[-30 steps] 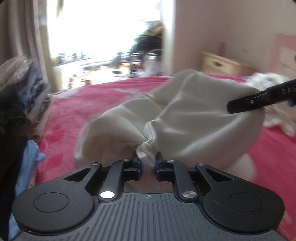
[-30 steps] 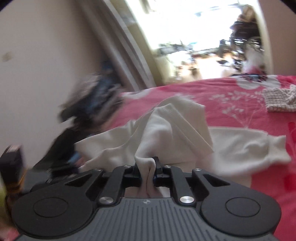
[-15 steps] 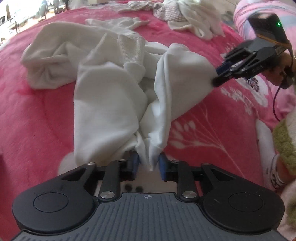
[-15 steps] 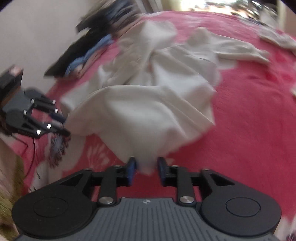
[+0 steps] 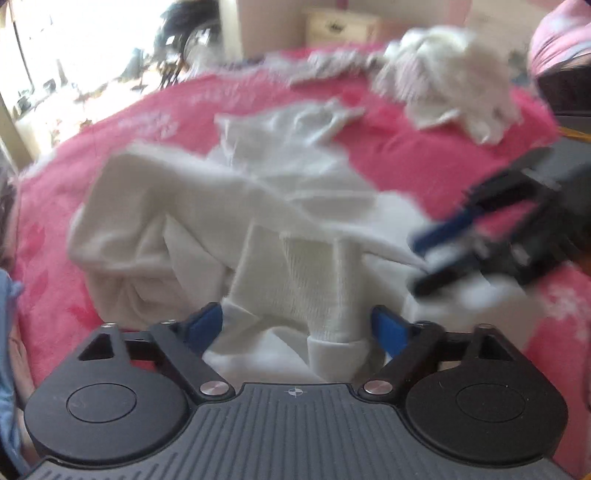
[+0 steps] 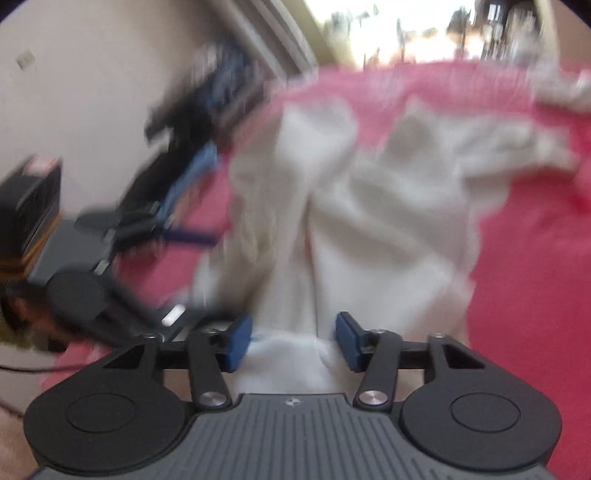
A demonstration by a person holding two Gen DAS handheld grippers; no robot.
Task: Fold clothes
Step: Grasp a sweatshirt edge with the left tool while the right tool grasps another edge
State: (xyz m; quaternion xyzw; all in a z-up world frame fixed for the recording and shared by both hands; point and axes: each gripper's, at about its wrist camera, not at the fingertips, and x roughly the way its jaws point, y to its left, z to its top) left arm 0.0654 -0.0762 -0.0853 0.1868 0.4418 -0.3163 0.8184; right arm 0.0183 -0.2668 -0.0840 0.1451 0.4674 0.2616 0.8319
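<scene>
white garment (image 5: 280, 229) crumpled on pink bedspread (image 5: 110, 147), ribbed cuff between fingers of left gripper (image 5: 297, 325). left gripper spread wide, gripping nothing. right gripper (image 6: 293, 341) spread too, cloth loose between pads. white clothes heap (image 5: 454, 88) further back. frames blurred.

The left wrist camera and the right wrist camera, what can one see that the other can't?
Only the left wrist view shows the heap of white laundry at the far side of the bed and the pale dresser behind it. Only the right wrist view shows the blurry dark and blue clothes against the wall. Both show the white sweater spread on the pink bedspread, and both grippers, the left gripper and the right gripper, open with sweater fabric lying loose between their blue pads.
</scene>
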